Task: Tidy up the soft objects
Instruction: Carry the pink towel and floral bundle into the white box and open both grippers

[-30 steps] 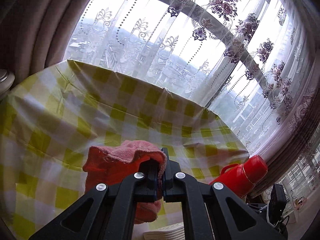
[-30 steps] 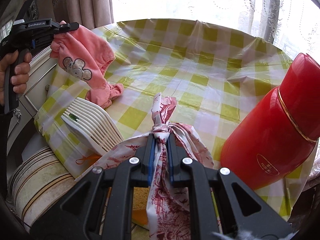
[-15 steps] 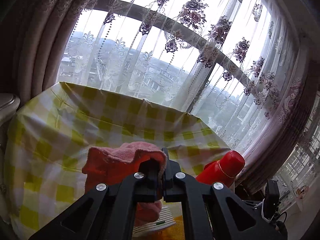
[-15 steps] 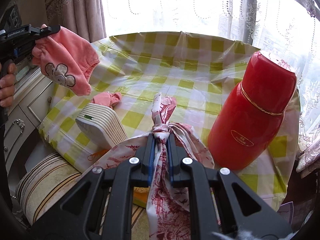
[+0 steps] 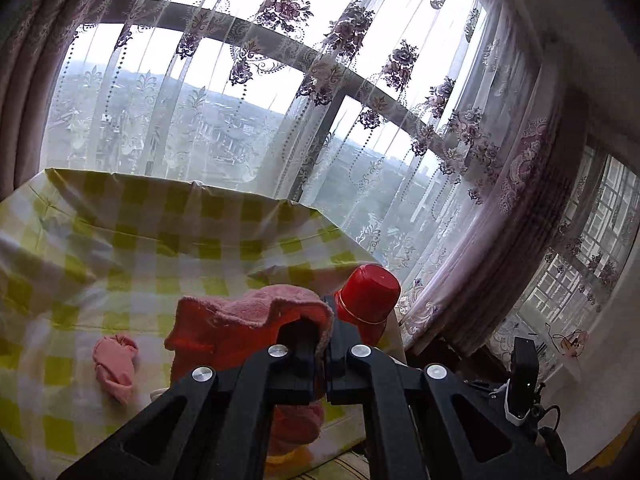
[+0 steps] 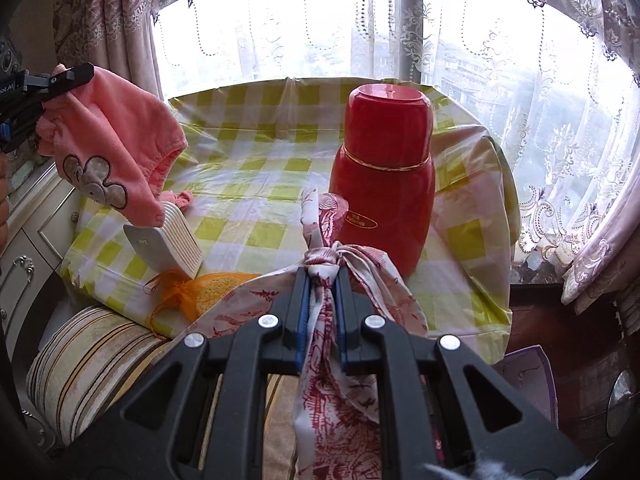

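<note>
- Since the earlier frames, both views have been swung toward the window, and the pink garment [image 5: 240, 320] has been carried higher above the table [image 5: 120, 240].
- Left wrist view: the left tongs [image 5: 325, 336] are seen clenched on the garment's plush edge, apparently so that it hangs free of the checked cloth for sorting. A small pink rolled piece [image 5: 114, 360] is left lying near the table's near edge. The red flask [image 5: 370, 296] is partly hidden behind the tongs, and the garment's lower part is cut off by the black frame.
- Right wrist view: the right tongs [image 6: 322, 292] are clenched just below the knot of the patterned cloth bundle [image 6: 332, 320], a hold judged to serve for lifting it. The bundle is hung over the table's near edge, in front of the flask. A ribbed white object [image 6: 168, 240] and an orange mesh pouch [image 6: 208, 292] are found at the near left corner; what the bundle contains cannot be made out.
</note>
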Demonstrator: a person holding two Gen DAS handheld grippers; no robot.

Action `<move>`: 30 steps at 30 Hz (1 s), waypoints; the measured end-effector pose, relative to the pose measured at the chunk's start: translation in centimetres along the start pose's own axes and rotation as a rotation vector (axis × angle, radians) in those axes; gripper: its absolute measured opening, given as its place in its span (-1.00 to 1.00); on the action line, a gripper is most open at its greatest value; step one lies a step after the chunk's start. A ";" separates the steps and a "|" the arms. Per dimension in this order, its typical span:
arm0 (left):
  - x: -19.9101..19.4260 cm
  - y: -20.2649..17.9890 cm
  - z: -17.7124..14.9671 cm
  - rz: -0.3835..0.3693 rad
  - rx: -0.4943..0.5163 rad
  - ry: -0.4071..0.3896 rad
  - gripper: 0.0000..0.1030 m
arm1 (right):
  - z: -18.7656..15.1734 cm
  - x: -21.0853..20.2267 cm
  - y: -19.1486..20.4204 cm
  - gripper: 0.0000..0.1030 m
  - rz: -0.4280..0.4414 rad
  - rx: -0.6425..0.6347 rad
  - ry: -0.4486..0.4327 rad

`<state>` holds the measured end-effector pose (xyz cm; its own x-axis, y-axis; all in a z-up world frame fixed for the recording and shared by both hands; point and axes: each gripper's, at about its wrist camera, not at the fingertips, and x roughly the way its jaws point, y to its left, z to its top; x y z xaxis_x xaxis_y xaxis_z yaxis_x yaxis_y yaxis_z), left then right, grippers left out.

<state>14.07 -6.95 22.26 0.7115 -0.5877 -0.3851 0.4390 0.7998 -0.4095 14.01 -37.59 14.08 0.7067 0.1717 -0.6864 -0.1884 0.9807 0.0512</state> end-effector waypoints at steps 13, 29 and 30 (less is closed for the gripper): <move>6.0 -10.1 -5.0 -0.208 0.063 0.160 -0.94 | -5.1 -4.9 -8.2 -0.72 -0.158 0.132 0.020; 13.3 -22.7 -13.0 -0.411 0.129 0.404 -0.94 | -10.9 -8.8 -15.7 -0.72 -0.304 0.265 0.070; 13.7 -23.5 -13.5 -0.421 0.134 0.418 -0.94 | -11.1 -9.3 -16.1 -0.72 -0.315 0.272 0.068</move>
<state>6.10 -35.42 15.48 0.1981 -0.8335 -0.5158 0.7203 0.4807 -0.5001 2.96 -56.03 11.60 0.6528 -0.1380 -0.7448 0.2233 0.9746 0.0151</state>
